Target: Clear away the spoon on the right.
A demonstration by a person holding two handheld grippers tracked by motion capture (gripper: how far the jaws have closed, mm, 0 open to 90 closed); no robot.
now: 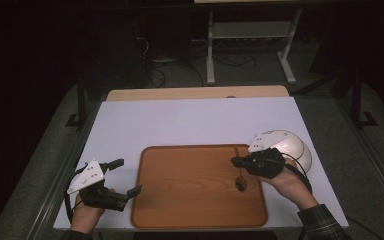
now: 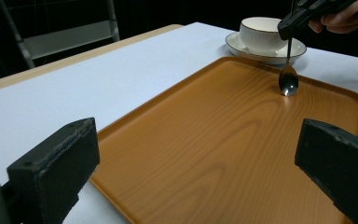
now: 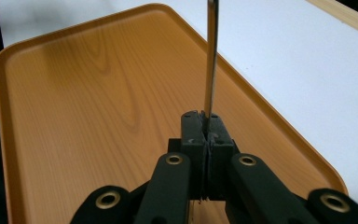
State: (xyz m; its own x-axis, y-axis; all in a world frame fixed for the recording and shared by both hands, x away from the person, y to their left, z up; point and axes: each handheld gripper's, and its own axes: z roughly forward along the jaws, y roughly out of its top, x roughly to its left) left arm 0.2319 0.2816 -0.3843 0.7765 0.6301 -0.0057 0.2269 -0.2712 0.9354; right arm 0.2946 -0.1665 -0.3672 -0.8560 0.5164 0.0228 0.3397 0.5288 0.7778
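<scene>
The left claw (image 1: pixel 128 176) waits with its jaws spread and empty, just off the near left edge of the tray (image 1: pixel 180 210). Farther in, over the tray's right part, the right claw (image 1: pixel 236 161) pinches a spoon (image 2: pixel 288 77) by its handle. The spoon hangs nearly upright, its bowl at or just above the tray's wood, so the right hand is plainly the nearer. Beyond the tray's right edge, a cup (image 2: pixel 262 33) sits on its saucer (image 2: pixel 242 45) on the surface.
</scene>
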